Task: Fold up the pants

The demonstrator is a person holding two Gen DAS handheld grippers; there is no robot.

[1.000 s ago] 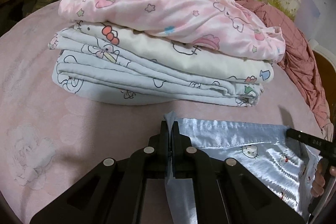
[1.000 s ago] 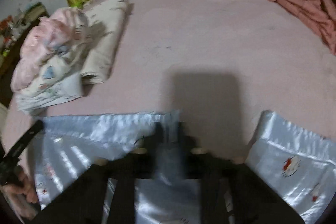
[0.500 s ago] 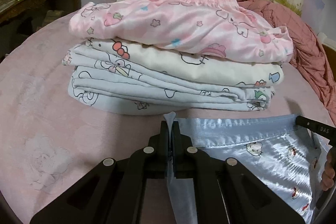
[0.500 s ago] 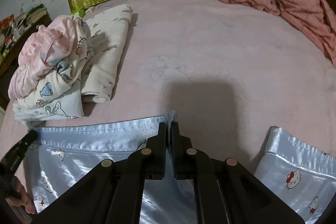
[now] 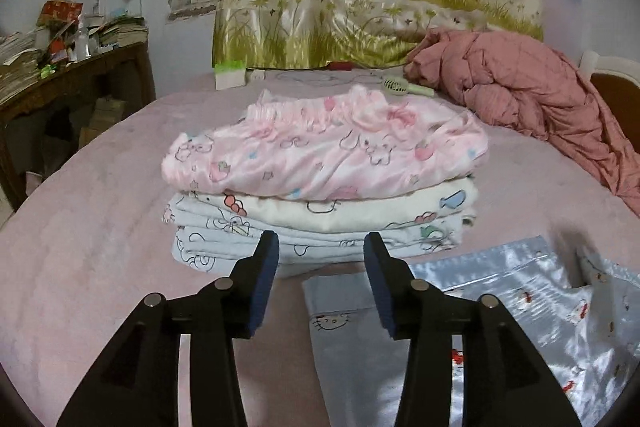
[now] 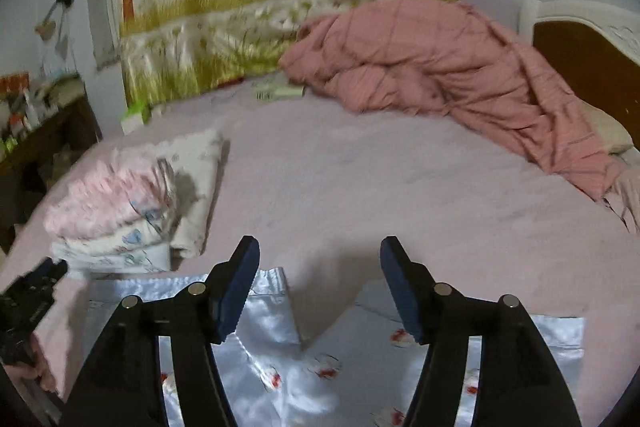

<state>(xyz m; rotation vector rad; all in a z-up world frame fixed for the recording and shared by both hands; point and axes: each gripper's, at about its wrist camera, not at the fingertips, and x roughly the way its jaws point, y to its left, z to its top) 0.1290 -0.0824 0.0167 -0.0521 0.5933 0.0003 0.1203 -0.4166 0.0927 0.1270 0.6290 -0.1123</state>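
Pants [image 5: 520, 327] of pale blue satin with a small cat print are lying flat on the pink bed [image 5: 100, 247], in the near right part of the left wrist view and across the bottom of the right wrist view [image 6: 280, 367]. In the right wrist view a V-shaped gap of bare bed is showing between two satin panels.

Left claw [image 5: 320, 263] is hovering above the near edge of the bed with its jaws opening; the blue pads [image 5: 266, 279] are standing apart and no cloth is sitting between them. A grey-blue folded corner of the pants is lying below and between the fingers, not touched by either pad.

Right claw [image 6: 318, 279] is likewise hovering over the pants with its jaws opening, pads [image 6: 236, 291] wide apart and gripping nothing. The satin is lying beneath it, clear of both pads.

Stack of folded garments [image 5: 320, 199] is resting on the bed just beyond the pants: a pink printed piece on top, cream and pale blue pieces under it. In the right wrist view the same stack [image 6: 112, 215] is appearing at the left, with a cream folded piece [image 6: 200, 187] lying beside it.

Crumpled pink quilt [image 5: 520, 99] is lying at the far right of the bed. A printed curtain [image 5: 360, 7] is hanging behind the bed.
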